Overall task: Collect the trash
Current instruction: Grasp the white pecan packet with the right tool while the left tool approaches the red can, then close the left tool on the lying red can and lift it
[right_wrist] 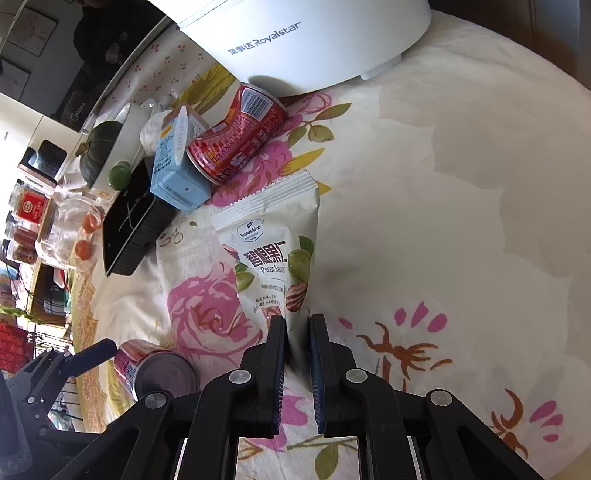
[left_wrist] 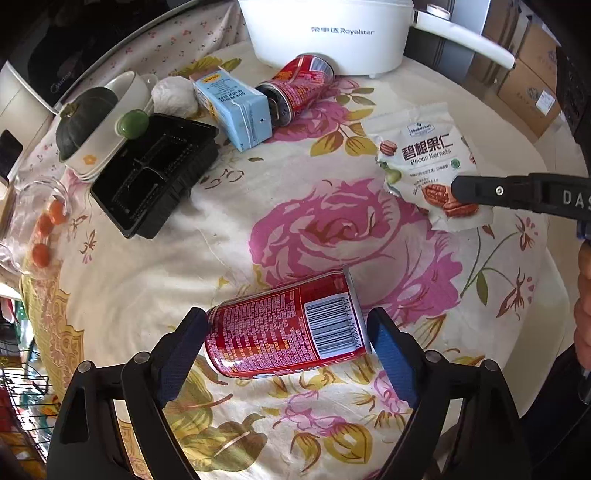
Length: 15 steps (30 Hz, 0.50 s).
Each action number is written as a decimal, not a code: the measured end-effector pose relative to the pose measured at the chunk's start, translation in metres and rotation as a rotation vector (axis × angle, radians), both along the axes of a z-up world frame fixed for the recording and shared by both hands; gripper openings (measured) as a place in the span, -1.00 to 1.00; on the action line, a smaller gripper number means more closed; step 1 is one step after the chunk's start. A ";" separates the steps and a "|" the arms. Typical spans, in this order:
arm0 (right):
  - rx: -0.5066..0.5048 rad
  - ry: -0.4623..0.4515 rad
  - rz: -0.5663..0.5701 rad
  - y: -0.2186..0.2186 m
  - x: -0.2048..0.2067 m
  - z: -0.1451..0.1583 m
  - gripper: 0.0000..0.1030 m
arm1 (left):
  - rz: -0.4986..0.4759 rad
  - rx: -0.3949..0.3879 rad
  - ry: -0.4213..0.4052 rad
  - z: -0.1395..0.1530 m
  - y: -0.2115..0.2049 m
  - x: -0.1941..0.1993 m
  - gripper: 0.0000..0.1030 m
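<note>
A red can lies on its side on the floral tablecloth, between the fingers of my left gripper, whose jaws stand open, one at each end of it. The can also shows in the right wrist view. My right gripper is shut on the lower edge of a white pecan kernels pouch, which also shows in the left wrist view. A second red can, a blue carton and a black plastic tray lie further back.
A white Royalstar electric pot stands at the back of the table. A dish holding a dark squash and a green fruit sits at the left. A clear container with orange fruits sits at the left edge.
</note>
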State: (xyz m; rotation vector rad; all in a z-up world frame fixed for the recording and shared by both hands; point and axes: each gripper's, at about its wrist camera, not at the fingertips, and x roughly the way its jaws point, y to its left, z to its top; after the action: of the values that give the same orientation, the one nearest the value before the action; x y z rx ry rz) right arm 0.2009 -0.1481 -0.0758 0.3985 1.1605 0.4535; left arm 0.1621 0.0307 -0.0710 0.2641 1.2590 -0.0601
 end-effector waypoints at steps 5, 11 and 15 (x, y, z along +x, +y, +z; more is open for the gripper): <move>0.007 -0.003 0.000 -0.005 -0.004 0.004 -0.76 | 0.013 0.010 0.007 -0.003 0.002 0.006 0.79; 0.013 -0.006 -0.009 -0.014 -0.007 0.008 -0.76 | -0.006 0.021 0.016 -0.011 -0.001 0.012 0.79; 0.012 -0.005 -0.017 -0.016 -0.006 0.008 -0.76 | -0.053 0.078 0.025 -0.018 -0.009 0.011 0.80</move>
State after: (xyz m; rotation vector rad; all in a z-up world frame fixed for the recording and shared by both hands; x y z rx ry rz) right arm 0.1948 -0.1643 -0.0676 0.4171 1.1492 0.4471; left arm 0.1731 0.0214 -0.0892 0.3650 1.2813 -0.0595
